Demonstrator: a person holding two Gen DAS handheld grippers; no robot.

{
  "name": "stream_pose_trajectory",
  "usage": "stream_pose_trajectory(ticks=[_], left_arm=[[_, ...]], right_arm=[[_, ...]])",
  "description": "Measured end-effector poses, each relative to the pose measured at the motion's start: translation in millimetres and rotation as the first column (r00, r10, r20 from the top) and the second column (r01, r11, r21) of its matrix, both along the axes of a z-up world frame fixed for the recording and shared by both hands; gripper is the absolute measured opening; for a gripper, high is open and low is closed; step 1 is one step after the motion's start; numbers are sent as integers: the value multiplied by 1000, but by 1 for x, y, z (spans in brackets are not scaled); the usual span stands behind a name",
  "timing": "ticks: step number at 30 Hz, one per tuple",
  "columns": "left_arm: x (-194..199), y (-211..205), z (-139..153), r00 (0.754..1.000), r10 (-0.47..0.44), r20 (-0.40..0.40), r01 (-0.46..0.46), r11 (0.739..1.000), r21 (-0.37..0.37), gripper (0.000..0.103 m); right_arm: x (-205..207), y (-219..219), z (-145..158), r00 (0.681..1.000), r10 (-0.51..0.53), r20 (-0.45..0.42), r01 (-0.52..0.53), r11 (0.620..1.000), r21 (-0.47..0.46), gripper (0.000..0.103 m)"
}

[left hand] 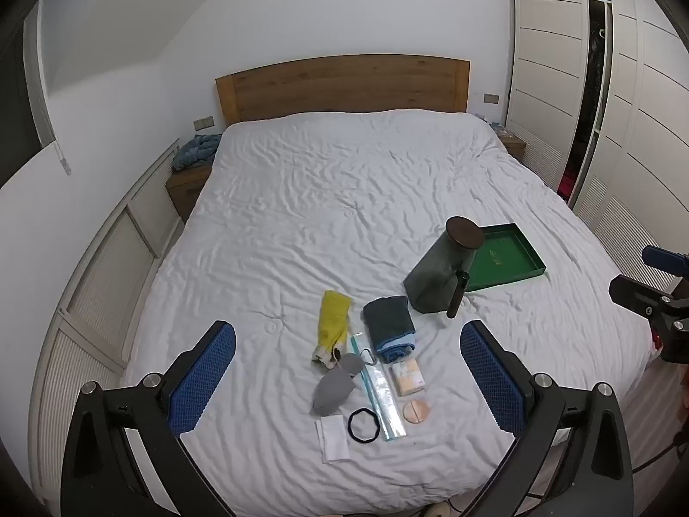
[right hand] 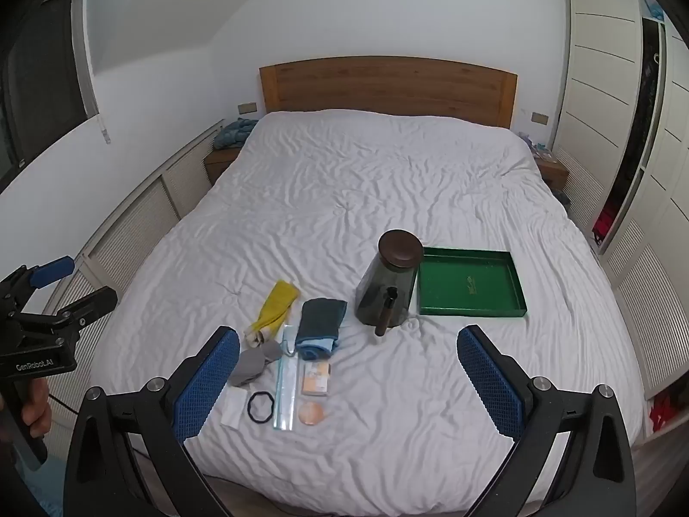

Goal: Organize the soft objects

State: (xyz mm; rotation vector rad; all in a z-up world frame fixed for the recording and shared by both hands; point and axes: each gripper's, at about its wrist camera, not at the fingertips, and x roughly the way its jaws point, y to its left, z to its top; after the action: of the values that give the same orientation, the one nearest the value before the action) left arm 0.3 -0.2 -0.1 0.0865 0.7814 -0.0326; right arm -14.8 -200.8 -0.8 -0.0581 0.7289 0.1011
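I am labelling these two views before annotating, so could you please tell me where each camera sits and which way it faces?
Left wrist: on the left gripper, angled down over the white bed toward the headboard; its blue fingers stand open, and the right gripper shows at the right edge.
Right wrist: on the right gripper, same direction; open fingers, with the left gripper and the hand holding it at the left edge.
Shared: green tray, dark jar, yellow cloth.

Wooden headboard (left hand: 342, 84), white wardrobe (left hand: 555, 64) (door ajar), bedside table (left hand: 187, 181) under a blue bundle (left hand: 196, 151).
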Motion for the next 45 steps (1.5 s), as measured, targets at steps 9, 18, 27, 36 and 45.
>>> stream_pose_trajectory(ticks=[9,18,27,36,45], left_arm=[[0,0,0,1000,1,3,-1,1000,-5,102],[-1,0,0,1000,0,2,0,1000,-8,102],[-4,-3,0,1000,-1,1,1,1000,-10,102],[-6,-1,-2,1000,-3,-2,3,1000,-15,102],[-7,0,-4,1000,-3,-2,3,1000,-17,102]], right_arm=[[0,0,0,1000,0,-1,0,1000,-2,103],[0,0,-1,1000,0,-1,0,1000,0,103],[1,0,0,1000,-2,-1,2,1000,-3,103],[0,1,-2,1000,-3,-2,3,1000,-3,103],[-1,3,-2,1000,-2,0,2,1000,-5,103]])
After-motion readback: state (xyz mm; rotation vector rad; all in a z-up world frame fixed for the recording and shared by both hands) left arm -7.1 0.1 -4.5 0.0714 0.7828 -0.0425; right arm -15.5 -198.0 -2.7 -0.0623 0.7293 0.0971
